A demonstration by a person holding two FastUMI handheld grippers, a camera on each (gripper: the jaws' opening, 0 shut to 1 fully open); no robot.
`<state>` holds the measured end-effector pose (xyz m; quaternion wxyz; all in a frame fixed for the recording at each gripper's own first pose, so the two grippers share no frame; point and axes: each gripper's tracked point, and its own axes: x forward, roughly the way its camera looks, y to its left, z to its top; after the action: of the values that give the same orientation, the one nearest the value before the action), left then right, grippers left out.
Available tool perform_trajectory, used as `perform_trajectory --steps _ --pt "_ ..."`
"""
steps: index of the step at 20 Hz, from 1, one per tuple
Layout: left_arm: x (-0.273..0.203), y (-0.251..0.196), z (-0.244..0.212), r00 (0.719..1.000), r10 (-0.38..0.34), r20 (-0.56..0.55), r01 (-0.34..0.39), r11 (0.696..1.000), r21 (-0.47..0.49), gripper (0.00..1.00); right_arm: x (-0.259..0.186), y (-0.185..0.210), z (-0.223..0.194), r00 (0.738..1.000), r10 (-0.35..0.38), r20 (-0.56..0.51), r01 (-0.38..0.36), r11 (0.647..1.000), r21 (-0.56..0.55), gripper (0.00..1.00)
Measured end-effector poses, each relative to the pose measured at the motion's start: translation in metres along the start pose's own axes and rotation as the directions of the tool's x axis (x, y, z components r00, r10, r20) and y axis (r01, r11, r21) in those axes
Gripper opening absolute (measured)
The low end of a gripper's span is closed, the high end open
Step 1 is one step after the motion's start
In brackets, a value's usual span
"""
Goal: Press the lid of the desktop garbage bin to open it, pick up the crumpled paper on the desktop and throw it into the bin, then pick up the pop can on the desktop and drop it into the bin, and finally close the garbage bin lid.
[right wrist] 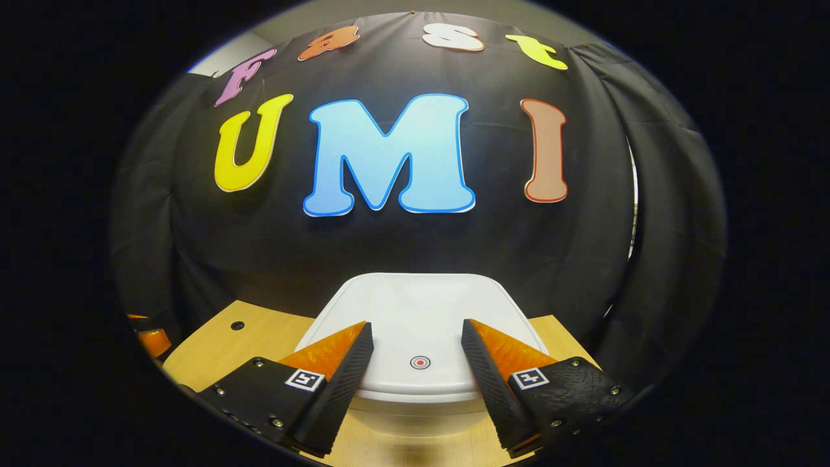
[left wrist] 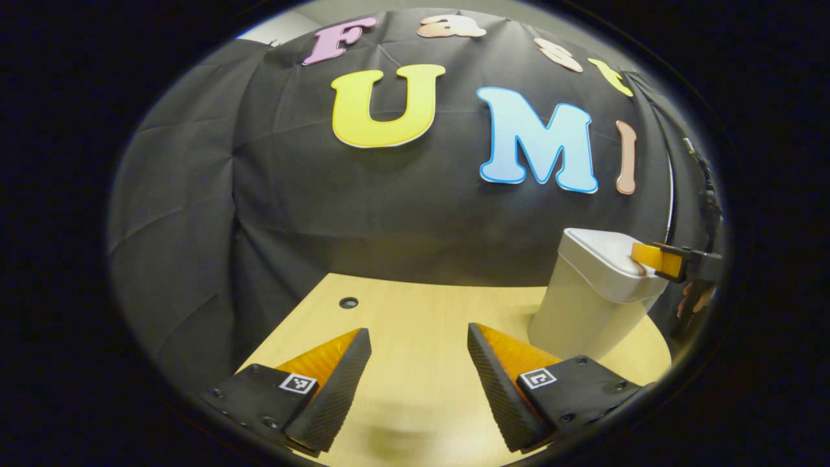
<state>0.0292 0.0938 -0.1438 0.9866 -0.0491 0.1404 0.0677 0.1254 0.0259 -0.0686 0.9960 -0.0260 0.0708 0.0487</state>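
White plastic desktop bin [right wrist: 418, 389] lid [right wrist: 421, 324] shut. Right gripper [right wrist: 418, 357] over lid, tongs wide, nothing held. Left gripper [left wrist: 418, 383] beside bin, wide, empty. Could be start or end; can't tell.

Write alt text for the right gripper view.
The right hand-held gripper is open above the closed white lid of the desktop garbage bin, its two fingers flanking a small round red-and-white mark near the lid's front edge. The bin stands on a light wooden desktop before a black cloth wall.
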Motion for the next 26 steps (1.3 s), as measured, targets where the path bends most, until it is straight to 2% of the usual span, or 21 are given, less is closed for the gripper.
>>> perform_trajectory --steps 2,3,6,7,12,18,19,22,23,24,26 --pt "-0.0005 -0.0002 0.0006 1.000 -0.001 0.002 0.001 1.000 -0.002 0.94 -0.0007 -0.0005 -0.0004 1.000 -0.001 0.011 0.001 1.000 0.004 0.90" --pt "-0.0003 -0.0007 0.0006 1.000 -0.002 0.001 0.002 1.000 -0.003 0.98 0.0003 -0.0008 -0.0012 1.000 0.000 0.017 0.000 1.000 0.007 0.90" --pt "-0.0010 0.0005 -0.0023 1.000 -0.001 -0.004 0.001 1.000 -0.011 0.95 0.0002 -0.0007 -0.0034 0.999 0.003 0.035 -0.003 1.000 0.003 0.90" --pt "-0.0015 0.0006 -0.0018 1.000 -0.001 -0.004 0.001 1.000 -0.011 0.98 0.0006 -0.0010 -0.0043 0.999 0.005 0.040 -0.005 1.000 0.007 0.90" --pt "-0.0051 0.0017 -0.0015 1.000 0.002 0.000 -0.002 1.000 -0.009 0.98 -0.0002 -0.0012 -0.0054 0.997 0.002 0.076 -0.003 1.000 0.014 0.90" --pt "-0.0052 0.0001 0.0015 1.000 0.002 0.009 -0.002 1.000 -0.002 0.98 0.0001 -0.0016 -0.0033 0.997 -0.002 0.076 0.000 1.000 0.026 0.90" --pt "-0.0057 -0.0012 0.0020 1.000 0.000 0.009 0.000 1.000 -0.001 0.95 0.0001 -0.0013 -0.0024 0.997 -0.003 0.078 0.001 1.000 0.023 0.90" --pt "-0.0062 -0.0041 0.0056 1.000 -0.005 0.017 0.005 1.000 0.005 0.98 -0.0006 -0.0015 -0.0009 0.996 -0.008 0.090 0.007 1.000 0.014 0.90" --pt "-0.0065 -0.0038 0.0051 1.000 -0.005 0.017 0.005 1.000 0.006 0.94 -0.0003 -0.0009 -0.0005 0.996 -0.007 0.094 0.006 1.000 0.007 0.89" --pt "-0.0060 -0.0039 0.0056 1.000 -0.005 0.016 0.004 1.000 0.007 0.98 -0.0009 -0.0008 0.0002 0.995 -0.005 0.095 0.005 1.000 0.007 0.89" --pt "-0.0052 -0.0020 0.0061 1.000 -0.002 0.017 0.002 1.000 0.008 0.98 0.0002 -0.0021 0.0002 0.996 -0.001 0.095 0.000 1.000 0.014 0.89"
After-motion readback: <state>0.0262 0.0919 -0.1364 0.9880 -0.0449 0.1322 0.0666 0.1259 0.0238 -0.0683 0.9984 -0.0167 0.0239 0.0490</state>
